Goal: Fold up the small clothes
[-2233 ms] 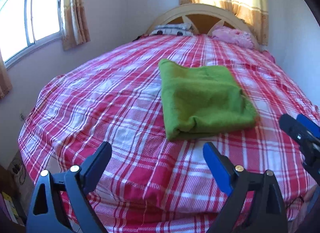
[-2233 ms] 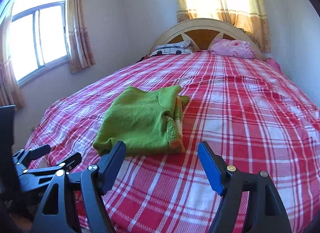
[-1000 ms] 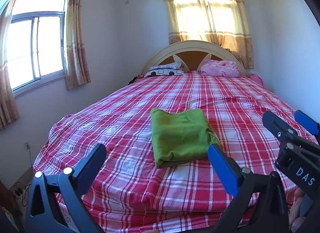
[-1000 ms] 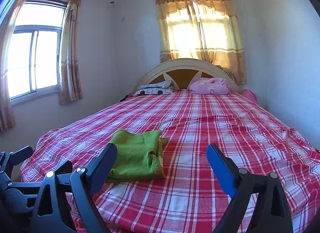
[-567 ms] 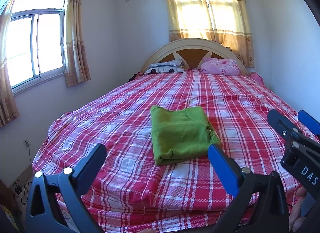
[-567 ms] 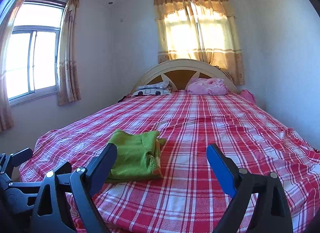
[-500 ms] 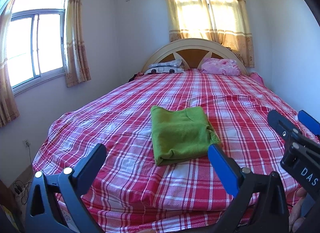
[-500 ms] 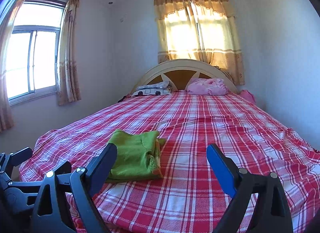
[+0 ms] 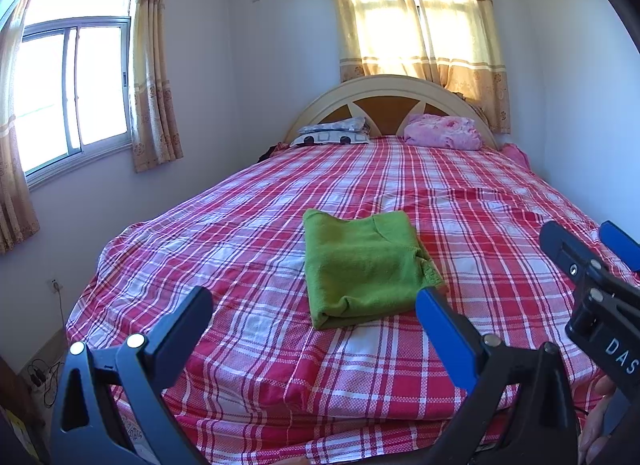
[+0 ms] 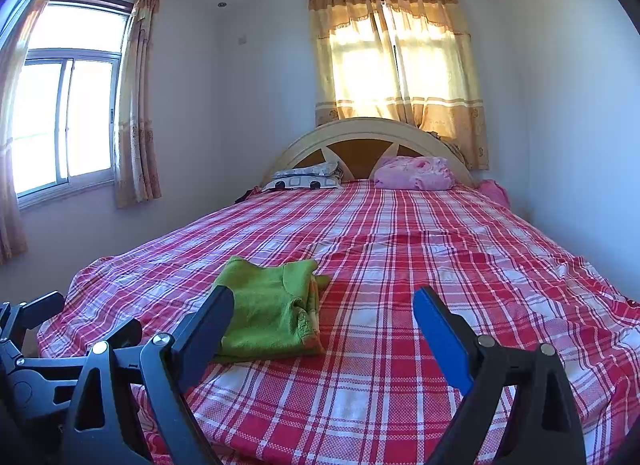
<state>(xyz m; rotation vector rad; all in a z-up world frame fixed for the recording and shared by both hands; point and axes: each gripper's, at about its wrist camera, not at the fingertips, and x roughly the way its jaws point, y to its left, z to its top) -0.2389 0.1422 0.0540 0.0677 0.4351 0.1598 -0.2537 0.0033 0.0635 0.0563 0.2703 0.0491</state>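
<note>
Green garment (image 9: 362,271), folded, near end of plaid bed (image 9: 460,201). Left gripper (image 9: 314,319) and right gripper (image 10: 324,319) spread wide, empty, bases cut off below.

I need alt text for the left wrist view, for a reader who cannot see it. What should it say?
A folded green garment lies on a bed with a red and white plaid cover. The open left gripper hangs before the bed's near edge, touching nothing, with the right gripper at the right. Behind are a rounded headboard, pillows and curtained windows.
</note>
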